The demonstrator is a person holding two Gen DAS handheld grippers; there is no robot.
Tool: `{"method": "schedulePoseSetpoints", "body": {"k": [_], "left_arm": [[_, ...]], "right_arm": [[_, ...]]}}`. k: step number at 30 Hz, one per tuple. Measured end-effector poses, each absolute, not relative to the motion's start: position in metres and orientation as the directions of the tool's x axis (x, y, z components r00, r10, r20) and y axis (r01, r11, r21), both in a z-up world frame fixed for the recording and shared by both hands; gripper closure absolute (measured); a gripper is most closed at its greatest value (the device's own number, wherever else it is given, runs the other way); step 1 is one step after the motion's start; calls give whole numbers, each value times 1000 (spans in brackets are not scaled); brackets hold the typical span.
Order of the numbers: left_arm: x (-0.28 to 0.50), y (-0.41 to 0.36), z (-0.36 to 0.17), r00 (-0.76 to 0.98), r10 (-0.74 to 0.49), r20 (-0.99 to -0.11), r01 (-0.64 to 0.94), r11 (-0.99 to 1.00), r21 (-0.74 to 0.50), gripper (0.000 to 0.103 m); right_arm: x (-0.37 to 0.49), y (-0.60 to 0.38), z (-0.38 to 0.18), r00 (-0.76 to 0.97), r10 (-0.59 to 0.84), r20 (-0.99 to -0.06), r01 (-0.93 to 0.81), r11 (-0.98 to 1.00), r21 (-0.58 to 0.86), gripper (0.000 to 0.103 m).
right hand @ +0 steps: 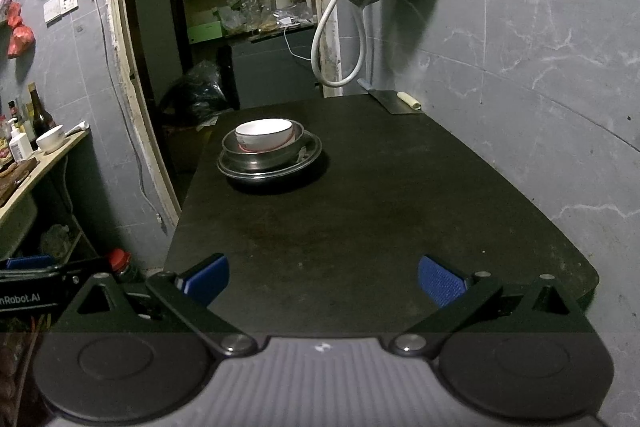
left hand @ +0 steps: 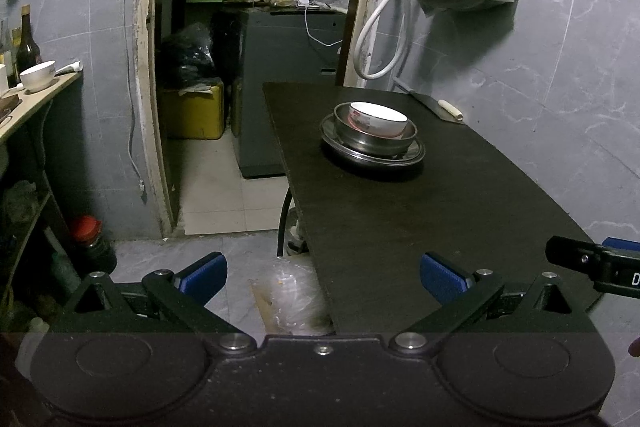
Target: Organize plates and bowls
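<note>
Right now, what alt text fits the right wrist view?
A white bowl sits nested in a metal bowl on a metal plate, far along a dark table. The right gripper hangs near the table's close edge, jaws open and empty.

The white bowl hides the inside of the metal bowl that holds it, and its red print is too blurred to read. The right gripper is cut off by the left view's edge. The cleaver at the surface's far end shows little detail.
</note>
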State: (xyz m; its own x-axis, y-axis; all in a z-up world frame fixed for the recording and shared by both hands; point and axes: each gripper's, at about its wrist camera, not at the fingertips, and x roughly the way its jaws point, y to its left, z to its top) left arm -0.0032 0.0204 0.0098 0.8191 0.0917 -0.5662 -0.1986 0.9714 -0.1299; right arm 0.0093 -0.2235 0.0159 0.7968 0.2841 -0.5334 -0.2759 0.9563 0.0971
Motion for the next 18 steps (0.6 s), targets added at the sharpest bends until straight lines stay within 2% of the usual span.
{"method": "schedulePoseSetpoints", "body": {"k": [18], "left_arm": [[-1, 21, 8, 817, 88, -569, -195, 972, -129, 1]], "right_arm": [[12, -224, 15, 793, 278, -542, -270, 958, 95, 0]]}}
